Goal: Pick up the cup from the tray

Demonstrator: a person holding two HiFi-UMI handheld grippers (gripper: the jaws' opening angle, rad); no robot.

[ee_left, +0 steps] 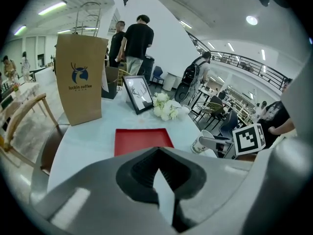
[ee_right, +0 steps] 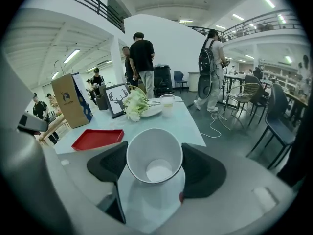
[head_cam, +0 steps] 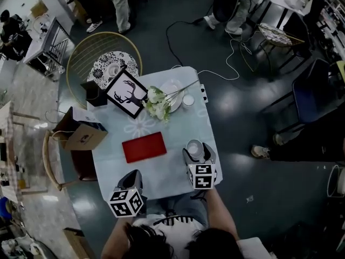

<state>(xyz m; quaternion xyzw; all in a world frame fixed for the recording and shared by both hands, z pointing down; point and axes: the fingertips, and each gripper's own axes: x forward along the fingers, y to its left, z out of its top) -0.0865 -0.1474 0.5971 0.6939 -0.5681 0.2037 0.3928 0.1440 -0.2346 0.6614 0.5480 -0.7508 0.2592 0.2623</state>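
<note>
The empty white paper cup point(ee_right: 154, 155) sits between the two black pads of my right gripper point(ee_right: 154, 164), which is shut on it, mouth toward the camera. From above, the cup point(head_cam: 194, 148) and right gripper point(head_cam: 195, 155) are over the table's right side, to the right of the empty red tray point(head_cam: 144, 147) and apart from it. The left gripper view shows the same cup point(ee_left: 201, 144) beside the tray point(ee_left: 143, 141). My left gripper point(head_cam: 131, 179) hangs at the table's near edge, its jaws point(ee_left: 159, 180) shut on nothing.
On the far half of the pale blue table point(head_cam: 161, 171) stand a brown paper bag point(head_cam: 81, 133), a framed deer picture point(head_cam: 125, 93), white flowers point(head_cam: 156, 104), a plate point(head_cam: 173, 95) and a small cup point(head_cam: 188, 100). Chairs stand at the left and beyond; people stand farther back.
</note>
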